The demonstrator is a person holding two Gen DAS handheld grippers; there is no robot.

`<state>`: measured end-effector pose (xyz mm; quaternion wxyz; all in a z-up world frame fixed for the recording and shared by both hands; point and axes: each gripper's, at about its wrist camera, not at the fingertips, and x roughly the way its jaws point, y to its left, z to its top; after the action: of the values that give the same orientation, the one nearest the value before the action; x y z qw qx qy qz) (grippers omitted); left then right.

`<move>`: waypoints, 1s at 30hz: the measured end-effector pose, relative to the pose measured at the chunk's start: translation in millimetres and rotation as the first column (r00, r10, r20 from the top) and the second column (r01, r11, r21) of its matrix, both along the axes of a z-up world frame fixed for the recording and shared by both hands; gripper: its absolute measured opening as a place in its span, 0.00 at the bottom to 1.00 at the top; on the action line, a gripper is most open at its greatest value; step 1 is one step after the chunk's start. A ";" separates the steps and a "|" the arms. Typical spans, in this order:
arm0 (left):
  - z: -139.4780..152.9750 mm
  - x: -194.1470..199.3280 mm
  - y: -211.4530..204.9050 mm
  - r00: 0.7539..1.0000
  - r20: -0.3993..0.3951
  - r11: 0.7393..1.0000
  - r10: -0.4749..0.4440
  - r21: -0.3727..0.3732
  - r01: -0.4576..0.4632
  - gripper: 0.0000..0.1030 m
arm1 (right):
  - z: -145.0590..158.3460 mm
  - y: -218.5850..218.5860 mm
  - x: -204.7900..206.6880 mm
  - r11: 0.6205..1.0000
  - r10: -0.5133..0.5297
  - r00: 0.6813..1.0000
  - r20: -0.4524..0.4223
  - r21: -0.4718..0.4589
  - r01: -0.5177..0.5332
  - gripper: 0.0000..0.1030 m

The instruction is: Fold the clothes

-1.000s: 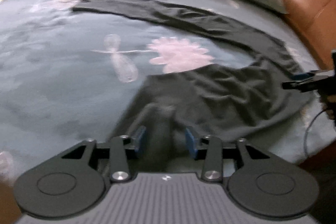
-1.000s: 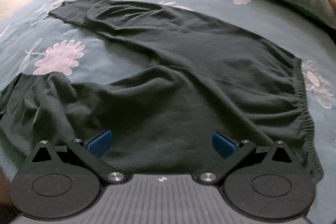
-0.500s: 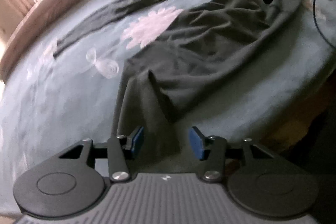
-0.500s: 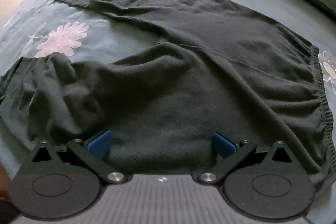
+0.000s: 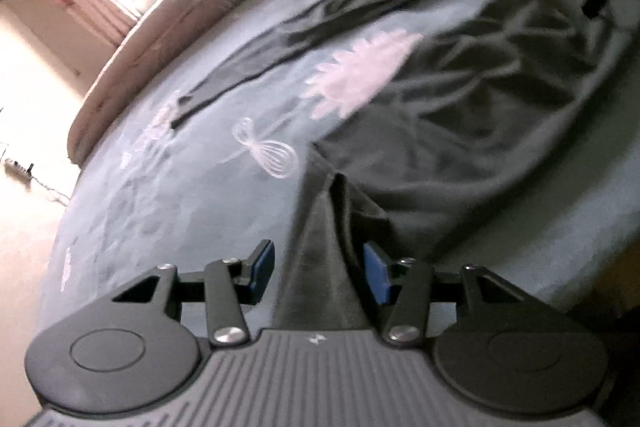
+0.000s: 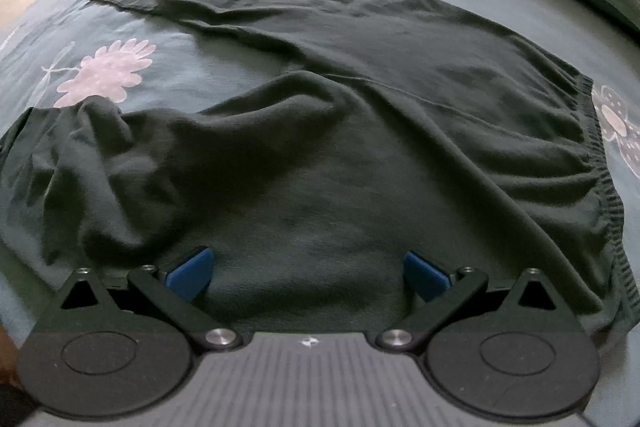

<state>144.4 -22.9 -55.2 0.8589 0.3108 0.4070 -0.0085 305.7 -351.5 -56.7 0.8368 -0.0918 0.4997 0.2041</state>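
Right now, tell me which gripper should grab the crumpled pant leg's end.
Left. The left gripper already straddles a raised fold of the dark trousers at that leg's end, jaws open. The right gripper is wide open over the flat part near the waistband.

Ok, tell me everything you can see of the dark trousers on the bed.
The dark trousers are a soft, matte, knit-looking fabric, spread flat on the blue floral bedspread. A gathered elastic waistband lies at the right. One leg stretches smoothly away to a hemmed cuff; the nearer leg is rumpled and bunched. The left claw, open, straddles a raised ridge of that leg's end. The right claw stands wide open over the seat area.
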 end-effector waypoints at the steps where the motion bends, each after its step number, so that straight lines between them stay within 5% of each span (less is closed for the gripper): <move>1: 1.9 0.2 0.5 1.000 0.005 1.000 0.004 0.001 -0.004 0.42 | -0.5 -0.1 0.2 1.000 -0.003 1.000 0.000 0.000 0.003 1.00; 5: 1.4 3.4 -0.7 1.000 -0.003 1.000 0.013 0.001 -0.013 0.22 | -1.3 3.8 0.2 1.000 -0.006 1.000 0.005 -0.012 0.006 1.00; 9: 12.0 7.2 16.8 0.999 -0.006 0.997 0.053 -0.056 -0.054 0.19 | -1.3 3.2 -1.8 1.000 -0.013 1.000 0.004 -0.009 0.013 1.00; 11: 17.4 9.1 25.5 0.997 -0.008 0.994 0.073 -0.084 -0.074 0.06 | -1.0 2.6 -2.3 1.000 -0.021 1.000 0.003 -0.008 0.021 1.00; 19: 38.7 16.6 60.5 0.988 -0.022 0.968 0.153 -0.196 -0.154 0.03 | 8.5 3.0 -3.9 0.999 -0.041 0.999 0.021 -0.007 0.041 1.00; 30: 50.0 30.3 179.8 0.919 -0.025 0.851 0.393 -0.370 -0.373 0.03 | 19.0 13.5 -9.0 0.995 -0.093 0.994 0.049 -0.035 0.094 1.00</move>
<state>174.8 157.0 -5.3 0.8962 0.0576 0.4295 0.0949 296.8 -338.0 -37.7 0.8553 -0.0887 0.4870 0.1532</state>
